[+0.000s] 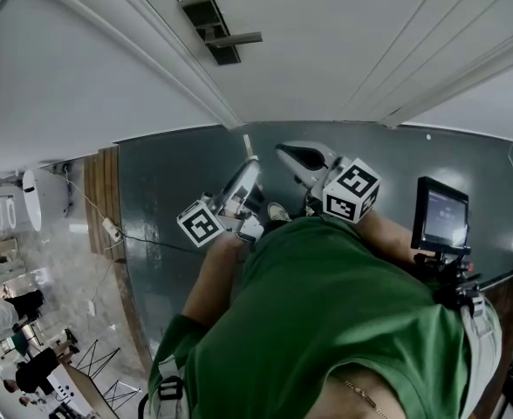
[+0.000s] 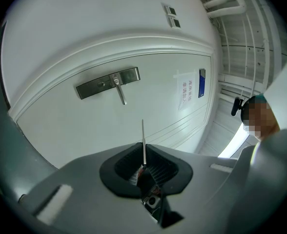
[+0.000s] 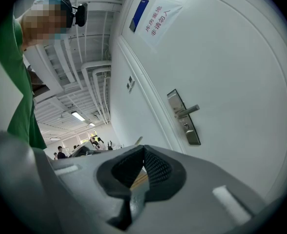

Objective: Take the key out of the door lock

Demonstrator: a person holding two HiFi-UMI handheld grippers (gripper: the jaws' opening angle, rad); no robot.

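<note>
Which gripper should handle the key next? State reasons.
Left, probably. The left gripper is shut on what looks like the key, edge-on, away from the lock. The right gripper is shut on nothing.

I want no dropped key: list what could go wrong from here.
1. The left gripper pinches the key by one end only, with the blade standing free. A knock could twist it loose and drop it.
2. The door and its lever handle stand ahead of the jaws. A forward swing could strike the blade on them.
</note>
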